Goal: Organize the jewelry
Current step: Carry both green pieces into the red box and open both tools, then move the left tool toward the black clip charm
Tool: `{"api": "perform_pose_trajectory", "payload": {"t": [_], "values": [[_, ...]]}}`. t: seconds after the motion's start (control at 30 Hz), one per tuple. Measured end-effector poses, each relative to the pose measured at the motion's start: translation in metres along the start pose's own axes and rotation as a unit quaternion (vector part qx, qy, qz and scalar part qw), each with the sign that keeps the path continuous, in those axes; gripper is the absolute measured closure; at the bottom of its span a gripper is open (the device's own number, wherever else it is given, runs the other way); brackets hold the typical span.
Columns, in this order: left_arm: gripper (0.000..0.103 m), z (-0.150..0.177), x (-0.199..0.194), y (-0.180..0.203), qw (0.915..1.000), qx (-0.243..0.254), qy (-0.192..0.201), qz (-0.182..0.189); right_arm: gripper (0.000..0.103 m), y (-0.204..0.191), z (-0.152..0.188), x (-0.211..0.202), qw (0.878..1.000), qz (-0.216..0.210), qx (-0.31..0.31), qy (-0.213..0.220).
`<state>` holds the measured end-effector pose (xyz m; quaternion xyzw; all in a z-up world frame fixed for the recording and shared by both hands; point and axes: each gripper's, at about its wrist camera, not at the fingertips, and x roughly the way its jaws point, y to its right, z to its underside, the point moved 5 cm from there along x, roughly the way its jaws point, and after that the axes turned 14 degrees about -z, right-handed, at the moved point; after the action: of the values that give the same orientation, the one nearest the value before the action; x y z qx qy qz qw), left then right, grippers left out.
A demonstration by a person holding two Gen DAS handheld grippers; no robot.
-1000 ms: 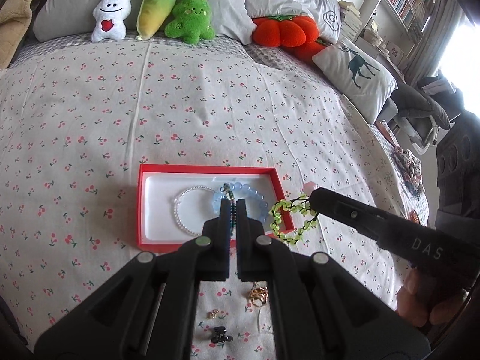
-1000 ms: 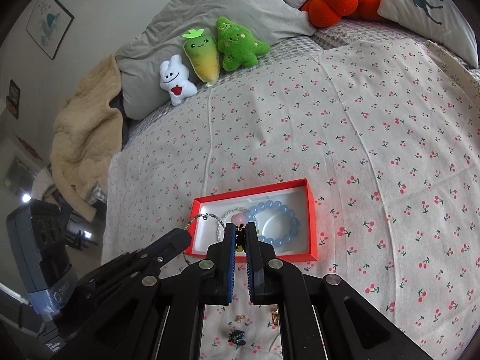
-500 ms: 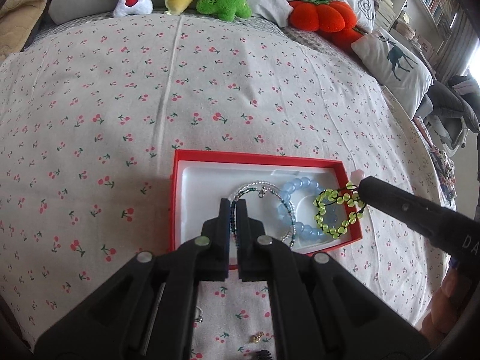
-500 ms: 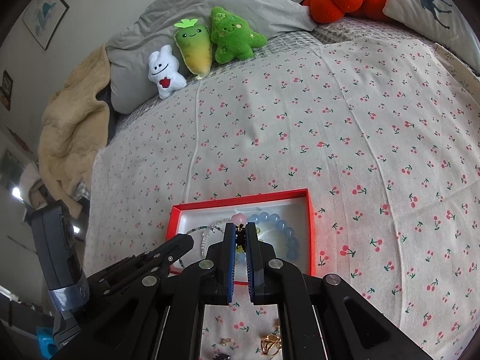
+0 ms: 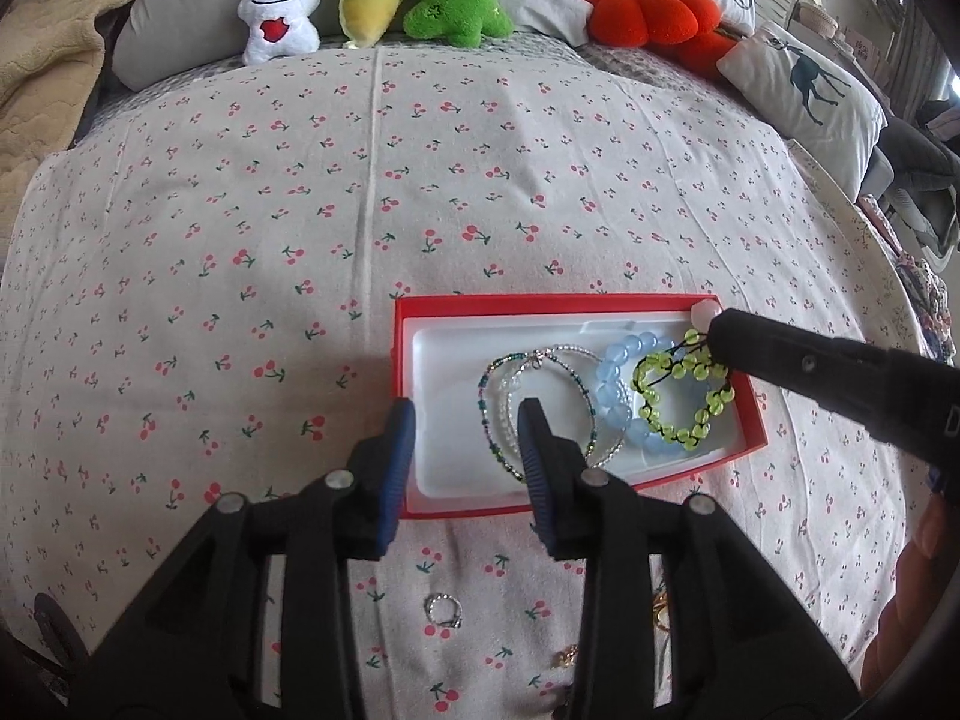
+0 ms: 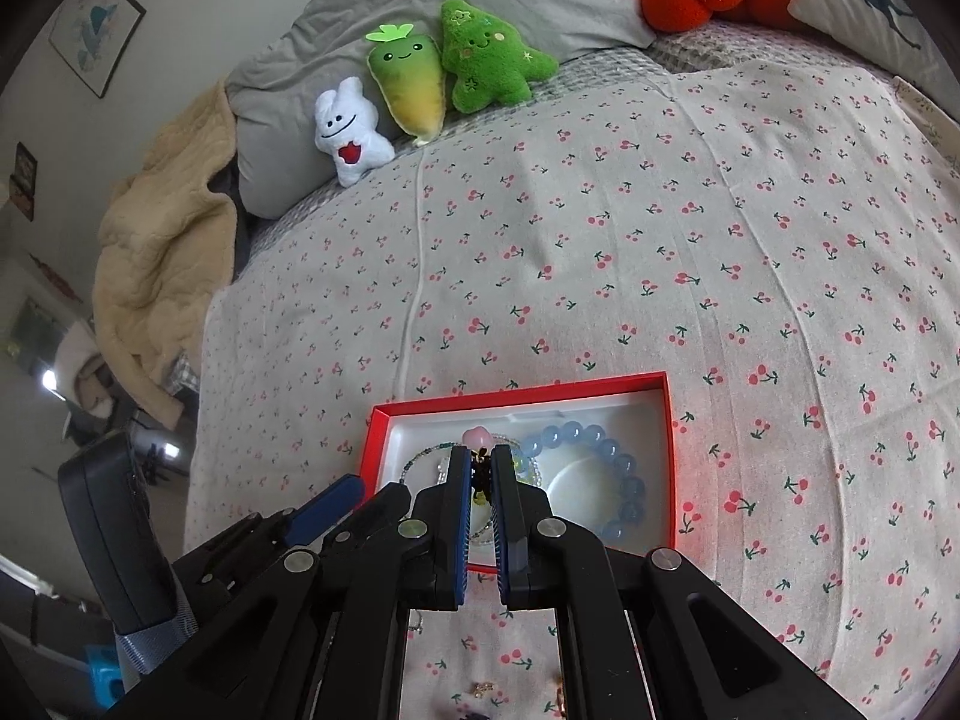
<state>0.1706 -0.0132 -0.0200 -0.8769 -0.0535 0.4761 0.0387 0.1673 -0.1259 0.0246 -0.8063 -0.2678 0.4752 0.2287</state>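
Released, beaded necklace (image 5: 540, 408) lies boxed beneath opening left hand-held gripper (image 5: 465, 426), apparently untouched.

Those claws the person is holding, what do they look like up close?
Each claw is matte black plastic: the left claw and right claw have two flat fingers lined with ribbed dark-blue pads, joined by angular black linkages with round silver pivot pins. No cables or sleeves show.

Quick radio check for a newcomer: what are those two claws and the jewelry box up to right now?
Left gripper opening over red box, nothing between jaws. Right gripper shut on green bead bracelet, above the box. Silver ring lies loose on bedspread. Nothing blocking.
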Motion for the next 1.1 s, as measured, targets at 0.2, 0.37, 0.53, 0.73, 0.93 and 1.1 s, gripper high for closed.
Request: {"api": "perform_pose_trajectory", "payload": {"t": [0.2, 0.37, 0.53, 0.73, 0.93, 1.1], "values": [[0.057, 0.005, 0.001, 0.0, 0.9999, 0.012, -0.006, -0.008, 0.096, 0.022, 0.0, 0.007, 0.999, 0.053, 0.001, -0.006], [0.051, 0.005, -0.001, 0.002, 0.9998, 0.017, -0.006, -0.01, 0.094, 0.033, 0.001, 0.008, 0.997, 0.073, -0.004, -0.013], [0.041, 0.006, -0.003, 0.002, 0.9997, 0.014, -0.014, -0.011, 0.089, 0.03, 0.0, 0.004, 0.997, 0.07, -0.008, -0.018], [0.032, 0.012, -0.014, 0.002, 0.9997, 0.016, -0.018, -0.012, 0.087, 0.024, 0.001, -0.01, 0.998, 0.065, -0.016, -0.017], [0.025, 0.028, -0.027, 0.001, 0.9995, 0.009, -0.031, -0.001, 0.071, 0.02, 0.013, -0.024, 0.998, 0.055, -0.017, -0.031], [0.021, 0.046, -0.035, 0.003, 0.9988, 0.012, -0.047, 0.006, 0.035, 0.016, 0.027, -0.041, 0.997, 0.061, -0.03, -0.034]]}}
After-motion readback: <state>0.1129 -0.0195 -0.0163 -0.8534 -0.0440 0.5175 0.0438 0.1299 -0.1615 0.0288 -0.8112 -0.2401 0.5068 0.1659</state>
